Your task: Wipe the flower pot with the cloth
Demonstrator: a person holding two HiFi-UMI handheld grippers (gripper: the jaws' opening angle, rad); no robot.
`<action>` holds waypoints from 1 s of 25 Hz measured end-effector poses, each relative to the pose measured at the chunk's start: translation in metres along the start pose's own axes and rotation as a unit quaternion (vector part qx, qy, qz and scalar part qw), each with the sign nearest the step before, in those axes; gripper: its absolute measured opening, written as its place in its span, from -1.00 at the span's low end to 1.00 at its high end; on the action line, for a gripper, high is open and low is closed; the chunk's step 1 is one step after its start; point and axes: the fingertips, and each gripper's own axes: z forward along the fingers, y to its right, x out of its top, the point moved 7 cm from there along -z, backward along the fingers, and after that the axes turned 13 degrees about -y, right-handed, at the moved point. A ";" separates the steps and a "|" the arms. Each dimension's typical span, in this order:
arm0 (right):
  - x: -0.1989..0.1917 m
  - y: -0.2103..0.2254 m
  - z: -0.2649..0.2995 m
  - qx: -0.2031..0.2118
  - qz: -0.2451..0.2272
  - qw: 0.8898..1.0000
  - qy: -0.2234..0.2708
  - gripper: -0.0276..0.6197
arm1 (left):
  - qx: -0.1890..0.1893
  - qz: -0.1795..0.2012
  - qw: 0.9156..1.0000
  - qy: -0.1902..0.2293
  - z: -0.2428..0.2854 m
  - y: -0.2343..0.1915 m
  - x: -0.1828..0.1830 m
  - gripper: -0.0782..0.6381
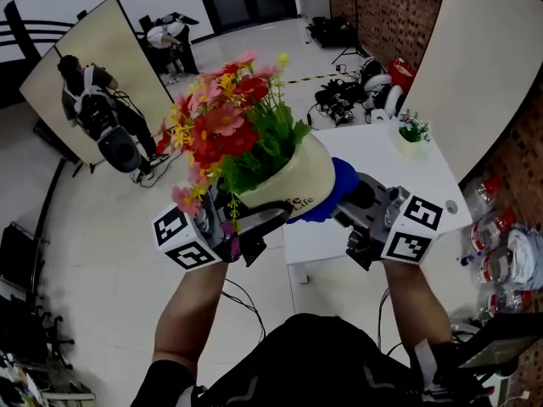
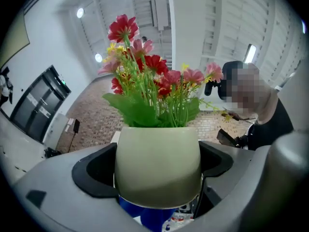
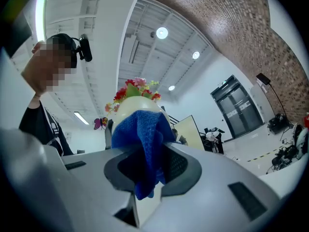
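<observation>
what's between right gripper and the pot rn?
The blue cloth, clamped in the right gripper and pressed against the flower pot; clearest in the right gripper view.

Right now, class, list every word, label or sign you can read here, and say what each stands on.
"Life": on the flower pot, seen in the head view; the letters just above it are unreadable.
Square markers on the cubes: black-and-white patterns, no words.
Labels on the bottles: too small to read.

The print on the pot (image 1: 293,175) is too small to read and partly covered by the left gripper (image 1: 254,214). Its base is hidden behind the cloth (image 1: 333,192) (in the right gripper view only the pot's top clears it). The plant (image 1: 413,131) on the desk (image 1: 373,155) is too small to identify.
</observation>
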 end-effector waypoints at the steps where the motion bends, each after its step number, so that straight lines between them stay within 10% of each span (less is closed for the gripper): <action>1: -0.001 0.004 0.001 -0.002 0.002 1.000 -0.002 -0.73 | -0.007 -0.002 1.000 -0.003 0.005 0.003 -0.002 0.66; 16: -0.007 -0.004 -0.010 -0.010 0.017 0.999 0.031 -0.73 | 0.064 -0.027 0.997 0.025 0.013 -0.029 0.018 0.66; 25: 0.001 -0.003 0.016 -0.022 0.019 0.999 0.032 -0.73 | 0.035 -0.039 0.998 0.035 0.026 -0.009 0.018 0.66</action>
